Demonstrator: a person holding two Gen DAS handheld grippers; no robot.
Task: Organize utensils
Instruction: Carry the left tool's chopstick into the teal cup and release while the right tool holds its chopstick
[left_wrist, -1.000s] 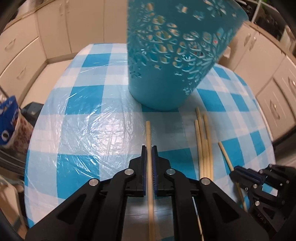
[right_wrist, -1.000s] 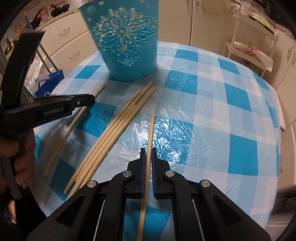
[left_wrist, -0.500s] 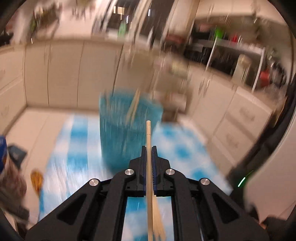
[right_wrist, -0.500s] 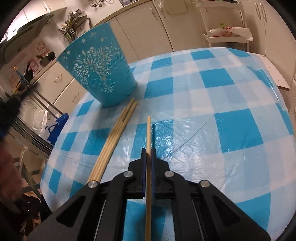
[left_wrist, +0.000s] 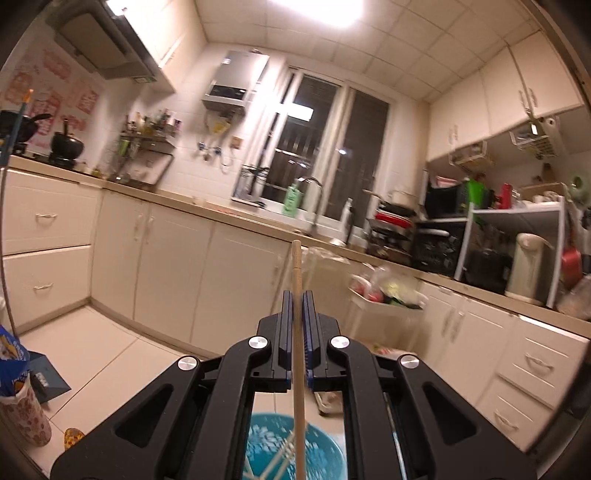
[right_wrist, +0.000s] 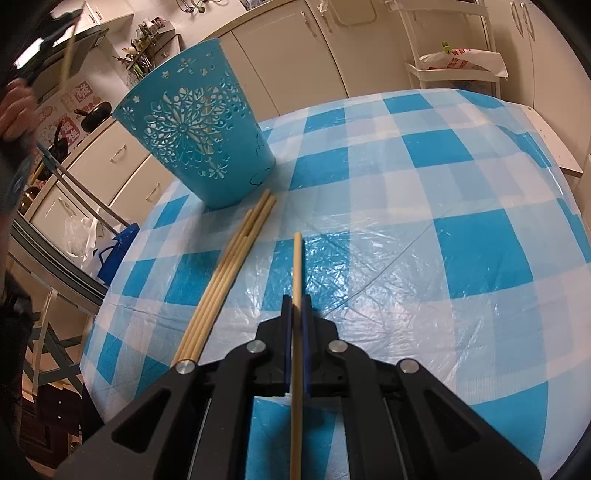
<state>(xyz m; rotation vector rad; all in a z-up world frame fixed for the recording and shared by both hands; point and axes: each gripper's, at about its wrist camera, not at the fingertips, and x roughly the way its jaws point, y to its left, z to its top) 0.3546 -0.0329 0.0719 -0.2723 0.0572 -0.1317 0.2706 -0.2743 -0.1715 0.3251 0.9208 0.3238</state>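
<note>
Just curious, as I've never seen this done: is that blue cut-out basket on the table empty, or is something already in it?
Not empty. The left wrist view looks down into the blue basket and shows thin wooden sticks leaning inside.

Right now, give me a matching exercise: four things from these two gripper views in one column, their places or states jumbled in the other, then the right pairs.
Things
1. left gripper
2. right gripper
3. basket
4. loose chopsticks

Places or states
A. stands on the checked tablecloth, cut-out pattern in its wall
B. shut on a chopstick low over the table
C. lie bundled on the cloth, near ends by the basket's base
D. raised over the basket's mouth, shut on a chopstick

Pairs: 1-D, 2-B, 3-A, 4-C
</note>
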